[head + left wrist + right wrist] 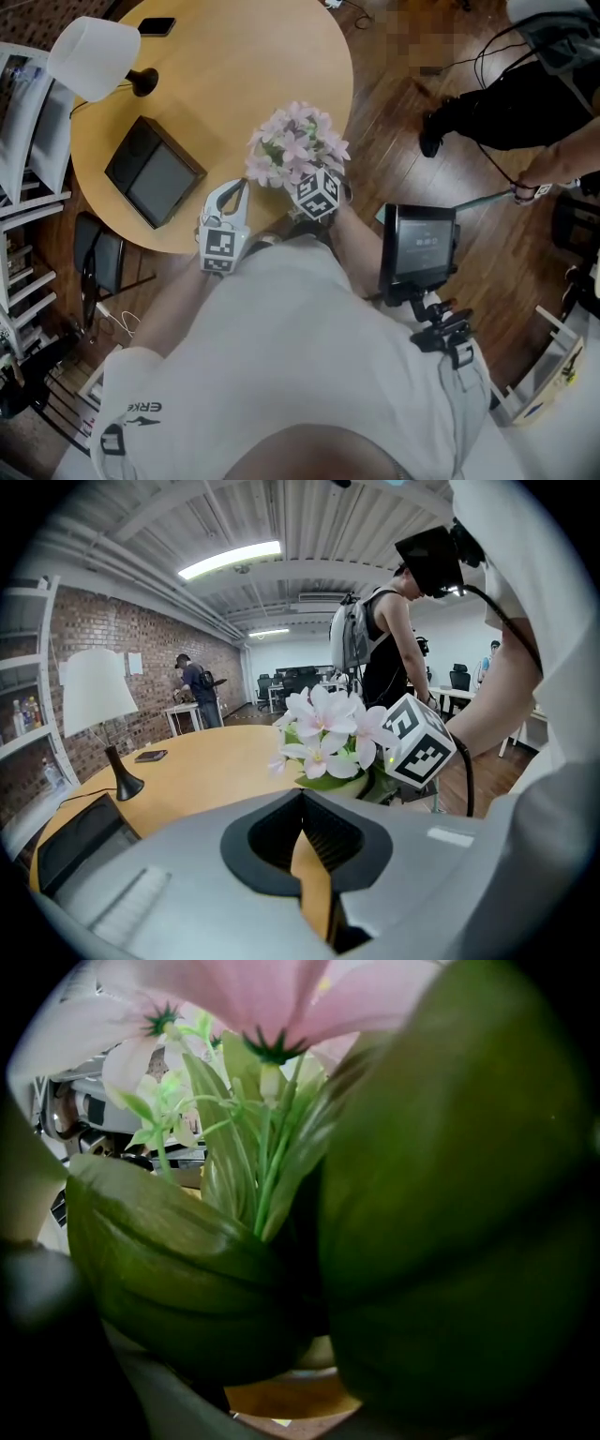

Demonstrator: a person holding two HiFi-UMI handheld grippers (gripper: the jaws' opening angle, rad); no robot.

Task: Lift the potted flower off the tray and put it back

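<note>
Pink potted flower is looking light, fragile, needing a low hold. Right gripper is apparently grasping it; left gripper is idling clenched, empty.

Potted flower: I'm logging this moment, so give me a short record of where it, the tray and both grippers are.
flower: potted flower at the table's near edge, off the tray
tray: dark tray to its left, nothing on it
left gripper: left gripper beside the flower, jaws together, empty
right gripper: right gripper pushed in among the leaves; grip cannot be told
</note>
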